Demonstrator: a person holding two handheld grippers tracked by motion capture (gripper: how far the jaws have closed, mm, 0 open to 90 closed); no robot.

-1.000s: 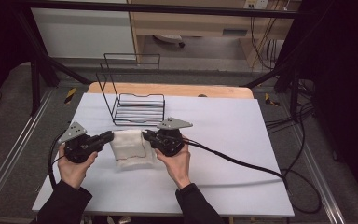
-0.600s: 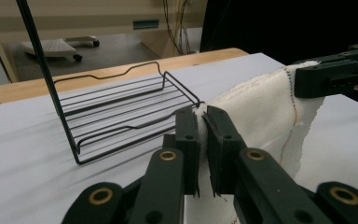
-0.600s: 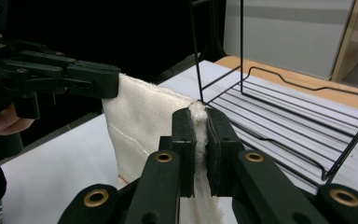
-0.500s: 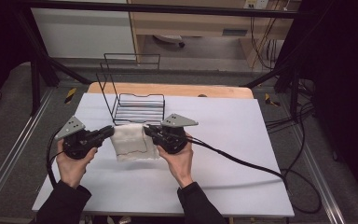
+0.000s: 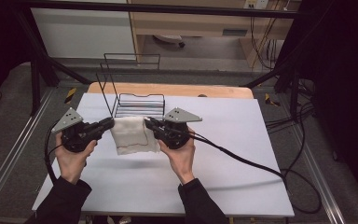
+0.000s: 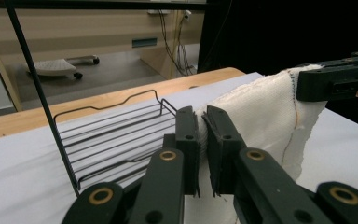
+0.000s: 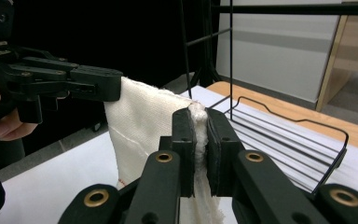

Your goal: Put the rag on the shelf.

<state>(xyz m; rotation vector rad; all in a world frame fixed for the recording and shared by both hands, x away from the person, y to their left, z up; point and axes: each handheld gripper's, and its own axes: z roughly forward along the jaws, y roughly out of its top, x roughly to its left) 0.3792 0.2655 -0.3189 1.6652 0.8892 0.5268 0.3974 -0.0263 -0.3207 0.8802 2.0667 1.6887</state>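
high: overhead, facing forward | tool cams: close, both see rack (image 6: 116, 135)

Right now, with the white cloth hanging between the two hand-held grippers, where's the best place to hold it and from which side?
Probably where it is held already: the white cloth by its two upper corners, each hand-held gripper coming from its own outer side. The left hand-held gripper and right hand-held gripper pinch bunched top edge there, so the cloth hangs spread in front of the wire rack.

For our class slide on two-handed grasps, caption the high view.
Left hand-held gripper and right hand-held gripper hold a white cloth before a wire rack.
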